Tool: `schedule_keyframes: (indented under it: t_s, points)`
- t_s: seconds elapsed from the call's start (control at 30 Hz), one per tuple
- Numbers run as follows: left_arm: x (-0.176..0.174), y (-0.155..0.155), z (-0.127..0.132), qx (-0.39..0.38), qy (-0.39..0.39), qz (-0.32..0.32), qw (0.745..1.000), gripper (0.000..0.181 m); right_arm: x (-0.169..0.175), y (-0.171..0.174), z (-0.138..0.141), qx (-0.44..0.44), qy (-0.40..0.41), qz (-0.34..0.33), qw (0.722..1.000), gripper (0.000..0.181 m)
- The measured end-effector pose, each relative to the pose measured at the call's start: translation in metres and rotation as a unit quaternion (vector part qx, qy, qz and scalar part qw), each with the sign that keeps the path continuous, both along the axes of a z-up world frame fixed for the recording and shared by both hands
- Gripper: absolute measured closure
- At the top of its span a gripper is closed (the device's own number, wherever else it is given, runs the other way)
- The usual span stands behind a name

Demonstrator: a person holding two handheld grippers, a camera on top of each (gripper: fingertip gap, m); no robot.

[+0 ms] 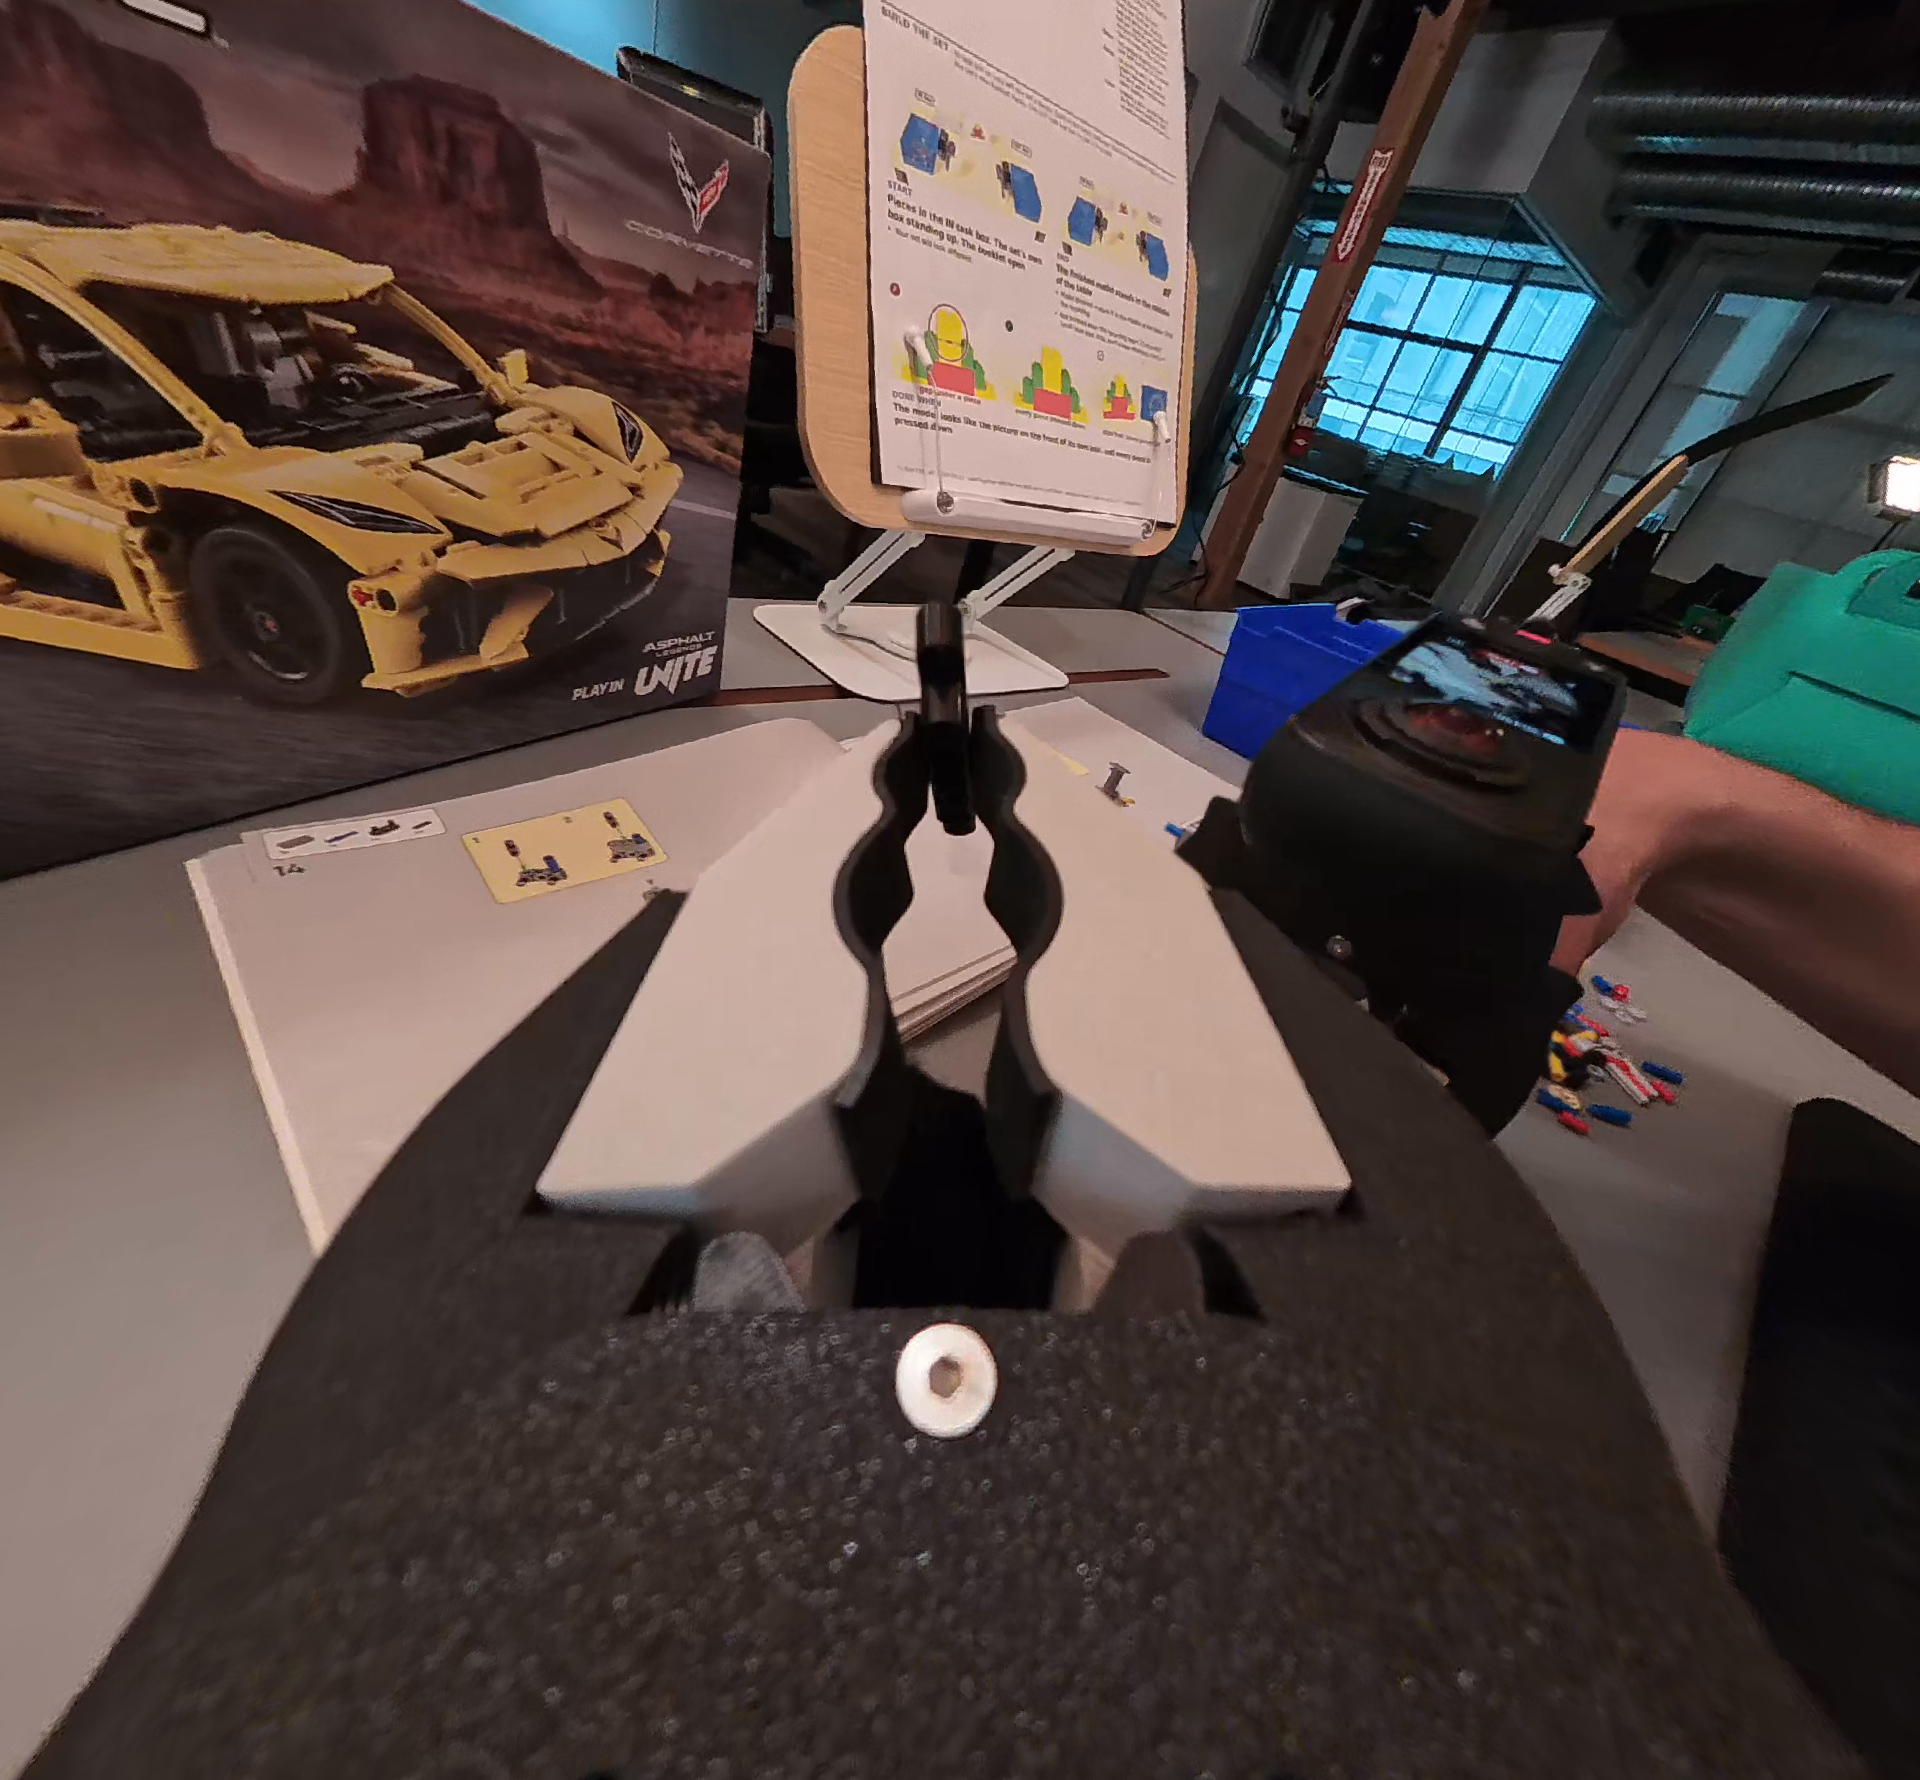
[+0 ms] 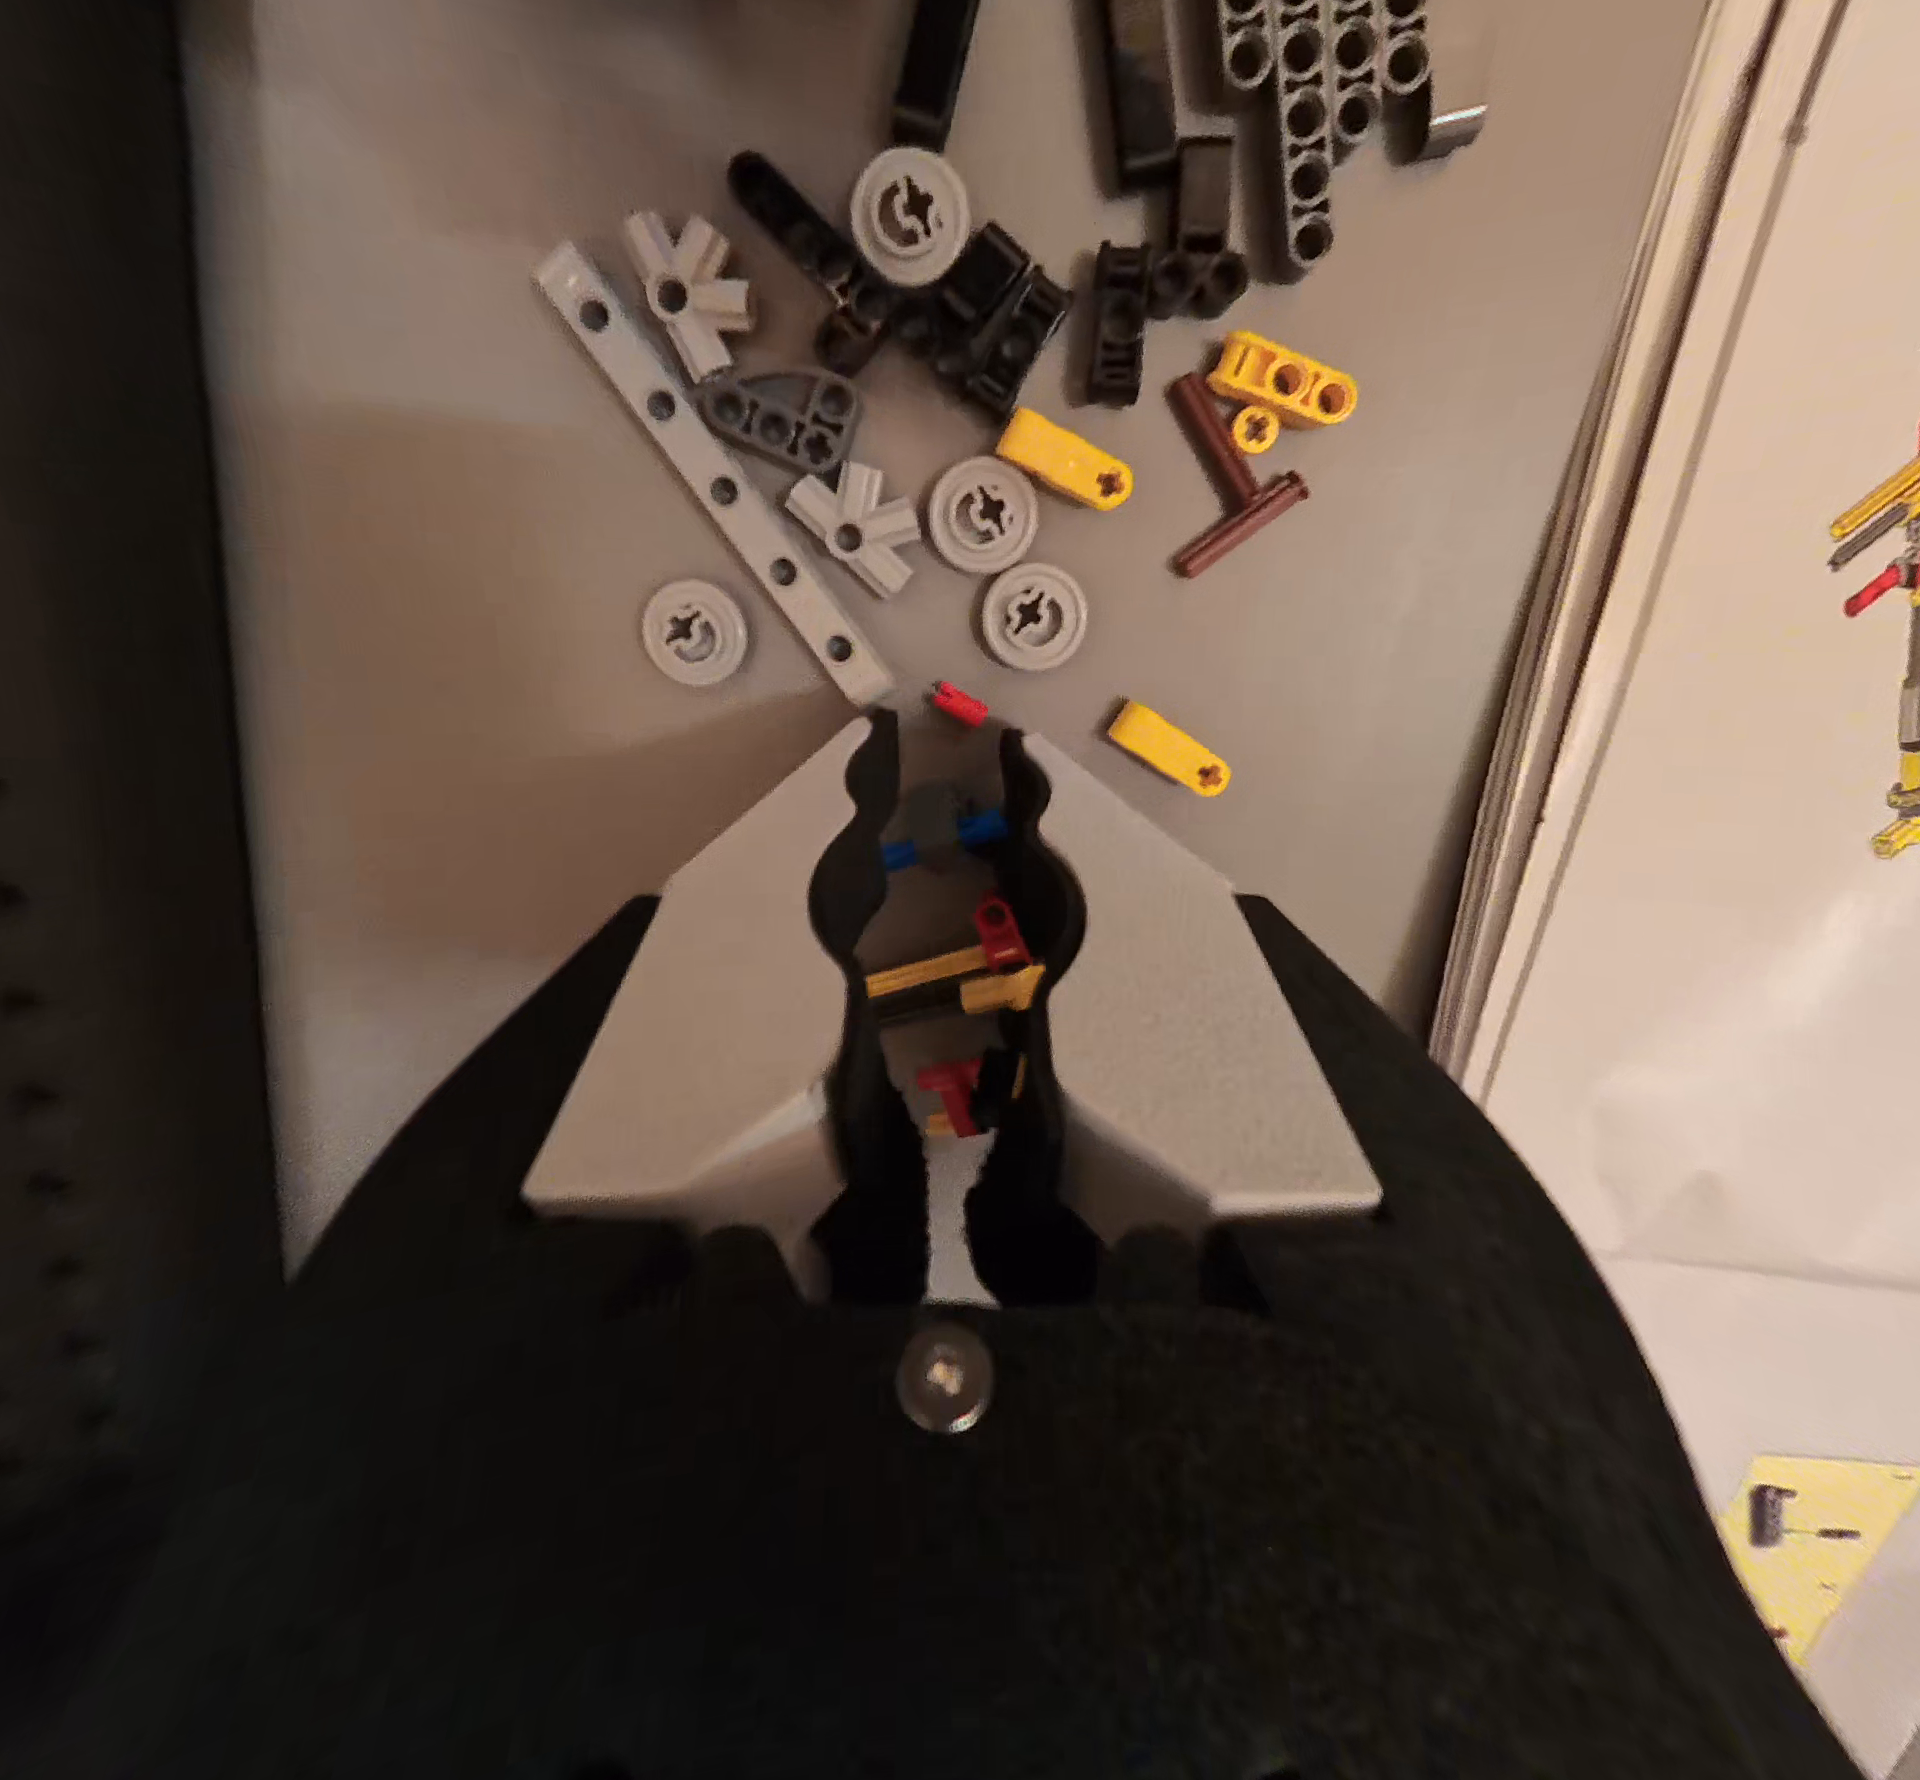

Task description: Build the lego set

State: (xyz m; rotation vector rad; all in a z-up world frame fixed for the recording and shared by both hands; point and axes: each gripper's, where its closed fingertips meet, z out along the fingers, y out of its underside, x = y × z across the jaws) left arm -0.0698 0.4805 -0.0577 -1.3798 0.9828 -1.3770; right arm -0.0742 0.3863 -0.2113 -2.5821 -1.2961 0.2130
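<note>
My left gripper (image 1: 945, 722) is shut on a slim black Lego piece (image 1: 943, 681), which stands upright above the open instruction booklet (image 1: 468, 920). My right gripper (image 2: 948, 738) points down at the grey table; a small grey piece with blue pins (image 2: 943, 831) spans between its fingers, and they look closed on it. Red, yellow and black parts (image 2: 956, 987) show through the gap behind it. Loose parts lie ahead: grey round discs (image 2: 982, 515), a light grey strip (image 2: 717, 483), yellow connectors (image 2: 1065, 457), brown axles (image 2: 1236, 525), dark grey beams (image 2: 1320, 16) and a red pin (image 2: 961, 702).
The set's box with a yellow car (image 1: 364, 380) stands at the back left. A stand with a printed sheet (image 1: 1018, 224) is behind the booklet. A blue bin (image 1: 1288, 670) and a teal object (image 1: 1818, 681) sit at the right. The right gripper (image 1: 1434, 795) and a person's arm (image 1: 1766, 878) hover over small parts (image 1: 1600, 1065). There is about 20 centimeters between the tips of the two grippers.
</note>
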Motion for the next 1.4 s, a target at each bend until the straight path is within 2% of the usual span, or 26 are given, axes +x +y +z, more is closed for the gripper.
schedule_keyframes:
  t_s: [0.23, 0.7, 0.87, 0.93, 1.0, 1.07, 1.13, 1.17, 1.23, 1.33, 1.4]
  points:
    - [-0.001, 0.004, 0.000, -0.018, -0.004, 0.000, 1.000, 0.175, -0.002, 0.003, -0.002, 0.011, 0.012, -0.006, 1.000, 0.170]
    - [0.000, 0.003, -0.002, -0.011, 0.004, 0.005, 1.000, 0.175, -0.007, 0.004, -0.001, 0.047, 0.026, -0.005, 0.999, 0.173]
    - [0.003, -0.006, -0.005, -0.008, 0.018, -0.016, 1.000, 0.175, -0.018, -0.002, 0.031, 0.109, 0.069, -0.020, 0.991, 0.173]
    - [0.006, -0.032, -0.012, -0.028, 0.038, -0.089, 0.995, 0.175, -0.017, -0.015, 0.051, 0.141, 0.087, -0.041, 0.985, 0.173]
    - [0.006, -0.067, -0.036, -0.072, 0.105, -0.161, 0.979, 0.175, -0.002, -0.036, 0.063, 0.169, 0.091, -0.082, 0.978, 0.173]
    - [0.001, -0.110, -0.057, -0.145, 0.165, -0.232, 0.948, 0.175, 0.020, -0.065, 0.068, 0.186, 0.102, -0.143, 0.967, 0.173]
    - [-0.002, -0.150, -0.067, -0.205, 0.201, -0.289, 0.913, 0.175, 0.035, -0.094, 0.067, 0.194, 0.139, -0.203, 0.950, 0.173]
    - [-0.002, -0.167, -0.073, -0.214, 0.222, -0.307, 0.900, 0.175, 0.040, -0.106, 0.065, 0.196, 0.157, -0.227, 0.941, 0.173]
    - [0.002, -0.189, -0.084, -0.200, 0.255, -0.319, 0.891, 0.175, 0.044, -0.125, 0.060, 0.206, 0.179, -0.257, 0.927, 0.173]
    - [0.007, -0.202, -0.097, -0.163, 0.287, -0.318, 0.889, 0.175, 0.040, -0.138, 0.060, 0.233, 0.207, -0.274, 0.910, 0.173]
    - [0.003, -0.207, -0.092, -0.127, 0.278, -0.322, 0.896, 0.175, 0.035, -0.141, 0.061, 0.242, 0.227, -0.279, 0.901, 0.173]
